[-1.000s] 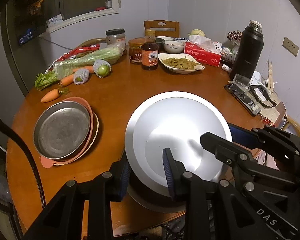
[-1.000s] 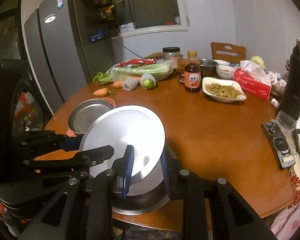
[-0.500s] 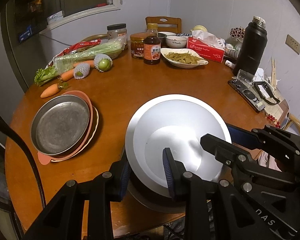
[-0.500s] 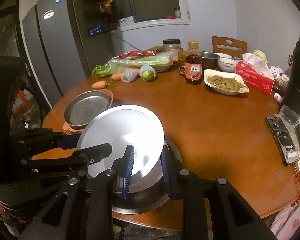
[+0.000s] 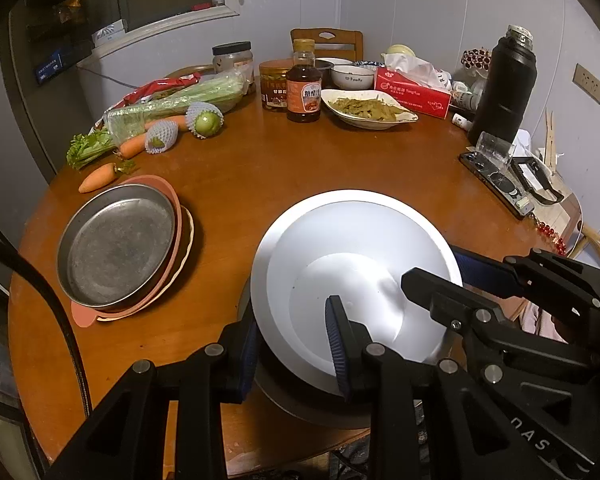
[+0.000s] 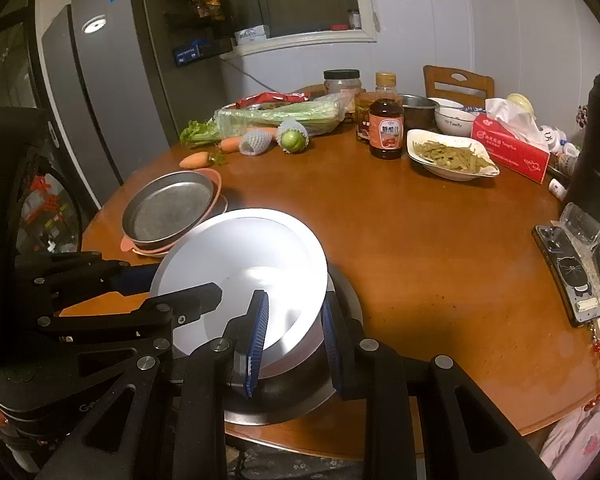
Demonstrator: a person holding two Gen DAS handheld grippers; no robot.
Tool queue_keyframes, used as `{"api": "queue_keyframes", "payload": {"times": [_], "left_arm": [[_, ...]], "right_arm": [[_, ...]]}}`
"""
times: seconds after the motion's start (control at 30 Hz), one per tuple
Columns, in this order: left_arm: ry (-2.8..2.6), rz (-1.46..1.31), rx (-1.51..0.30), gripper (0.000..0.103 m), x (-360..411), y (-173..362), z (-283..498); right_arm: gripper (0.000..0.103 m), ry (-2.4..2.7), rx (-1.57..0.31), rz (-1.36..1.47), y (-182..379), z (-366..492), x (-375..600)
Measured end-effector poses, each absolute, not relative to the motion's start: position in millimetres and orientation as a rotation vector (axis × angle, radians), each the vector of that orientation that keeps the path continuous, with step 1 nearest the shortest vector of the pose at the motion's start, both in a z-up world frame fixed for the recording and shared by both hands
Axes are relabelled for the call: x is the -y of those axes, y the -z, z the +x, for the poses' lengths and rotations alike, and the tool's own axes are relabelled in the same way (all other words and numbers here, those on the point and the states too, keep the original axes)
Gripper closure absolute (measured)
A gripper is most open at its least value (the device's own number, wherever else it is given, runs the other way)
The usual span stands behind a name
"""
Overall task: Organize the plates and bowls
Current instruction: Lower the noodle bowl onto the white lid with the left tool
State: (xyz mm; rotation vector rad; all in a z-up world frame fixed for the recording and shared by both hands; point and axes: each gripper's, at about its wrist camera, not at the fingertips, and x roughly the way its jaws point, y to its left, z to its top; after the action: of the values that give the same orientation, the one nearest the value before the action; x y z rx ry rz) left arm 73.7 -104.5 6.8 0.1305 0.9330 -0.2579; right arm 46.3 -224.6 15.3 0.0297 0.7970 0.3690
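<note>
White and glossy, the large bowl [image 5: 352, 264] fills the lower centre of your left wrist view, tilted, its bottom resting in a darker metal bowl [image 5: 312, 408] at the near edge of the round wooden tabletop [image 5: 260, 168]. Your left gripper [image 5: 296, 344] has its jaws nearly closed and clamped on the white bowl's near rim: one blue pad lies inside the bowl, the other outside the wall. Your right gripper [image 5: 456, 276] enters from the right, its jaws set across the opposite rim. To the left, well apart from the bowl, a stack of plates [image 5: 120, 240] sits on the tabletop: a grey metal pan on top, a pink plate beneath it, and a cream plate at the bottom. Carrots [image 5: 98, 178], celery, a sauce bottle [image 5: 304, 84], a dish of cooked greens [image 5: 370, 110], a tissue box [image 5: 414, 92] and a black flask [image 5: 504, 88] line the far side.

In your right wrist view, the right gripper [image 6: 294, 332] also has its jaws nearly closed on the white bowl's [image 6: 240, 256] rim, one pad inside and one outside. The metal bowl [image 6: 288, 396] lies beneath. The left gripper [image 6: 180, 284] holds the rim from the left. The plate stack [image 6: 168, 208] sits just beyond the bowl, to the left.
</note>
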Motion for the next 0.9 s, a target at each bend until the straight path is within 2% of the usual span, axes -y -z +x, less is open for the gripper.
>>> {"api": "queue_keyframes", "payload": {"times": [0.9], "left_arm": [[0.26,0.173,-0.923,0.072,109.9,0.6,74.3]], "right_arm": [[0.074,-0.338,-0.825,0.016,-0.5,53.6,227.8]]}}
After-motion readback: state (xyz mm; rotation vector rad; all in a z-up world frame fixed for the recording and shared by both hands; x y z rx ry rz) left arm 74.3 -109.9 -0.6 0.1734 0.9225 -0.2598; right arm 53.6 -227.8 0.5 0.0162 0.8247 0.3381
